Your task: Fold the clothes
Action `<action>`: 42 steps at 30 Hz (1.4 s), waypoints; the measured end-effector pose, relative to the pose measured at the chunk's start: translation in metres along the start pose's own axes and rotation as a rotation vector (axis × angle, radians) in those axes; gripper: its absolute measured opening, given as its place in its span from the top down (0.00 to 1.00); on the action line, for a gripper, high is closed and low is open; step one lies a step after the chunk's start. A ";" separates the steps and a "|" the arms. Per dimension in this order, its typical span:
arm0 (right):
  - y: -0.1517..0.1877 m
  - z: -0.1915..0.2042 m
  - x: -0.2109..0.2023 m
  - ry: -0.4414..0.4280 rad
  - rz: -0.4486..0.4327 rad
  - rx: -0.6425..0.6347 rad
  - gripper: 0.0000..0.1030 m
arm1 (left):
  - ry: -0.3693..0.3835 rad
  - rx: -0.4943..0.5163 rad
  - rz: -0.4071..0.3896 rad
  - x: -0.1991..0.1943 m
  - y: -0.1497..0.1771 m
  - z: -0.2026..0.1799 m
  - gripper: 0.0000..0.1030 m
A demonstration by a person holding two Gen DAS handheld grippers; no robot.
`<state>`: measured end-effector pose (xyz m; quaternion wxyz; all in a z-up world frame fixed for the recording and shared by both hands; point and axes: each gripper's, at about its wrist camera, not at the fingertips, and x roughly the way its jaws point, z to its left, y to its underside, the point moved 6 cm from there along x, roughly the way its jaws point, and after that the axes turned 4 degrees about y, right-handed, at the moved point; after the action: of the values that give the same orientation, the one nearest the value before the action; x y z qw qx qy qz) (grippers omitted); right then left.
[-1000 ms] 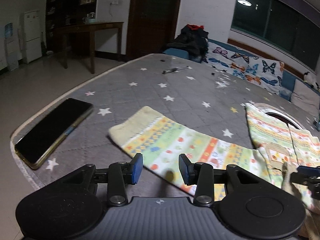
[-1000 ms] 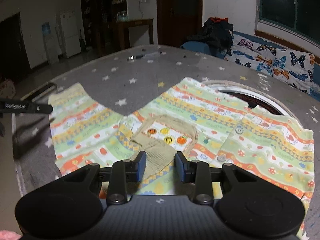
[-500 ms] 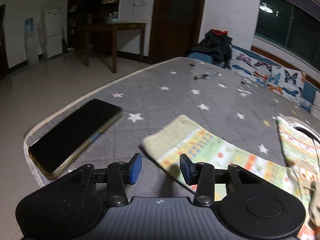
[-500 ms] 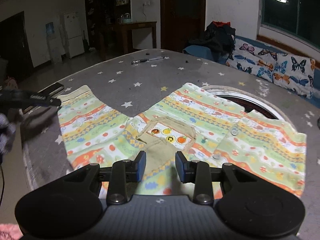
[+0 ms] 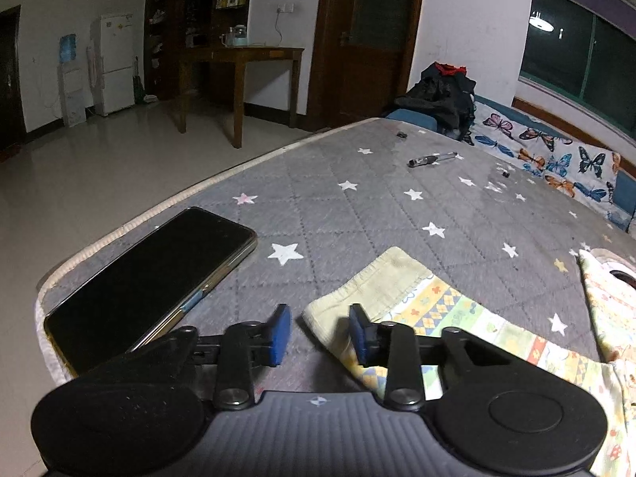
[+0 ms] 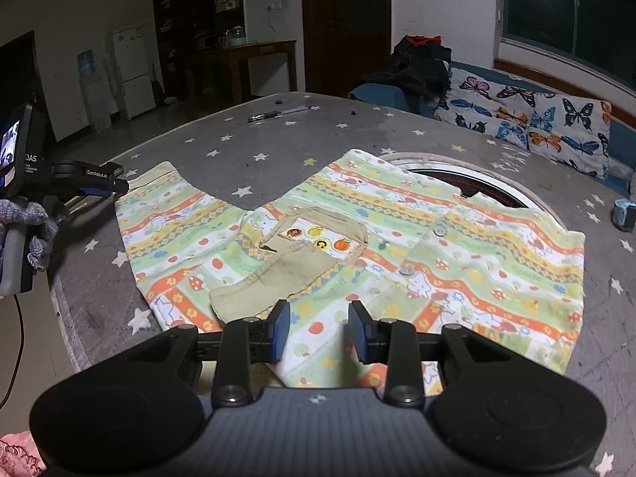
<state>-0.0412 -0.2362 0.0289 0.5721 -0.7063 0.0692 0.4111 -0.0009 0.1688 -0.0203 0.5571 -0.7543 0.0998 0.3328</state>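
Note:
A small striped, patterned garment [image 6: 397,246] lies spread flat on a grey star-print mat [image 6: 278,147], with a beige pocket and a folded-over beige cuff [image 6: 254,286] near its front. Its left sleeve [image 5: 417,302] stretches toward the mat's left edge and ends in a pale cuff. My left gripper [image 5: 320,334] is open just above that cuff's corner, which lies between the fingers. My right gripper [image 6: 320,332] is open over the garment's lower hem, nothing held. The left gripper [image 6: 101,187] also shows at the far left of the right wrist view, held in a gloved hand [image 6: 35,226].
A black phone [image 5: 151,282] lies on the mat's left edge, beside the sleeve. A pen [image 5: 431,159] rests at the far side. A round hole [image 6: 469,183] opens in the mat behind the garment. Butterfly cushions [image 6: 536,119] and dark clothes [image 6: 417,63] lie beyond.
My left gripper has slid left along the sleeve to its cuff end and come closer to the phone. The right gripper has pulled back slightly toward the hem. Both stay open.

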 end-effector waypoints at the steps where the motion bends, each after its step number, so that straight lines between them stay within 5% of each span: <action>1: 0.001 -0.001 -0.001 0.003 -0.001 0.002 0.68 | 0.004 -0.001 0.000 0.002 -0.001 0.000 0.84; 7: 0.005 -0.010 -0.008 0.026 -0.006 0.033 0.68 | 0.079 -0.050 -0.008 -0.002 -0.008 -0.005 0.93; 14: 0.006 -0.023 -0.014 0.039 -0.023 0.080 0.68 | 0.323 -0.028 -0.056 -0.051 -0.022 -0.066 0.93; 22: 0.006 -0.039 -0.023 0.044 -0.047 0.139 0.68 | 0.673 0.115 -0.017 -0.109 -0.001 -0.170 0.93; 29: 0.010 -0.057 -0.033 0.029 -0.055 0.242 0.68 | 0.822 0.297 0.116 -0.120 0.057 -0.233 0.93; 34: 0.008 -0.056 -0.029 -0.006 -0.046 0.280 0.68 | 0.836 0.418 0.183 -0.115 0.094 -0.248 0.93; 42: 0.006 -0.044 -0.010 -0.059 -0.009 0.302 0.68 | 0.836 0.467 0.203 -0.114 0.105 -0.235 0.88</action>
<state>-0.0294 -0.2797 0.0313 0.6756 -0.6001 0.1104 0.4137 -0.0502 -0.1068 0.0054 0.5883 -0.6647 0.4600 0.0228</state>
